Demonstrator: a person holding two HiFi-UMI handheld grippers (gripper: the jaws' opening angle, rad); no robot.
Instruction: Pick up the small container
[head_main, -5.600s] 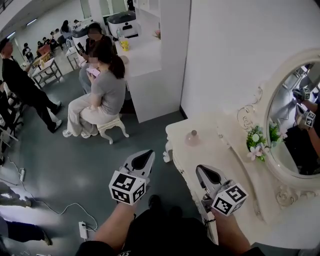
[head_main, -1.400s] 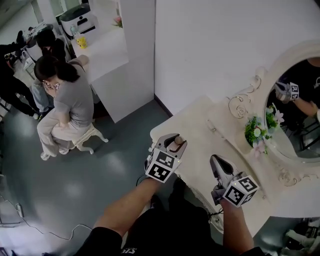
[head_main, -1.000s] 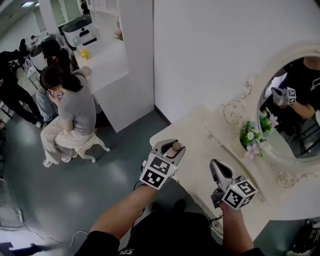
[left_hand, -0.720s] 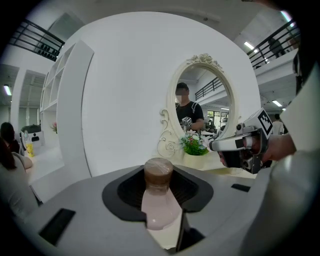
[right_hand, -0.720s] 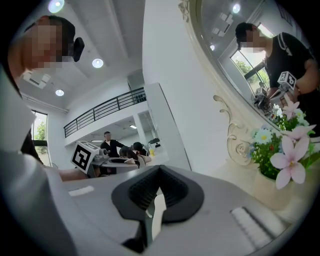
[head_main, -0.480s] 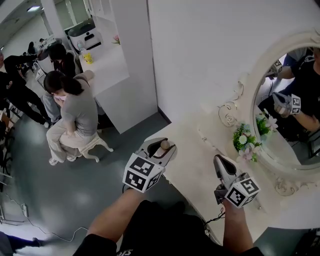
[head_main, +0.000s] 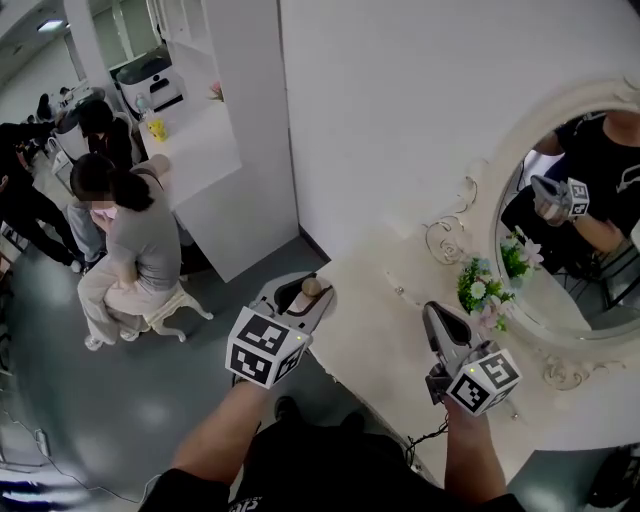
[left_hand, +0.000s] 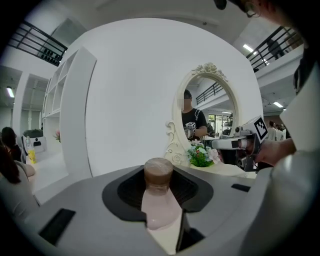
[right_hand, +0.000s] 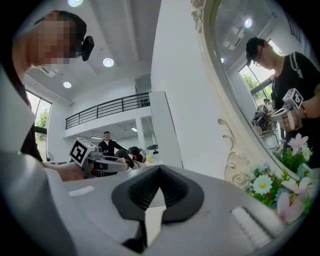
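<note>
The small container (head_main: 311, 287) is a pale pink bottle with a round brown cap. My left gripper (head_main: 305, 293) is shut on it and holds it upright in the air, over the left edge of the white dressing table (head_main: 385, 335). In the left gripper view the container (left_hand: 159, 200) stands between the dark pads, cap uppermost. My right gripper (head_main: 438, 320) hovers over the table's front part, shut with nothing in it; the right gripper view shows its pads (right_hand: 150, 192) meeting in a V. Each gripper appears in the other's view: the right gripper (left_hand: 235, 144), the left gripper (right_hand: 100, 162).
An oval mirror (head_main: 570, 230) in a carved white frame stands at the table's back, with a small bunch of flowers (head_main: 480, 288) before it. A white wall rises behind. A person sits on a stool (head_main: 165, 305) at the left, near a white counter (head_main: 200, 150).
The container stood on the table in the oldest frame; since then the left gripper has closed on it and lifted it. Over the last second both grippers have risen.
</note>
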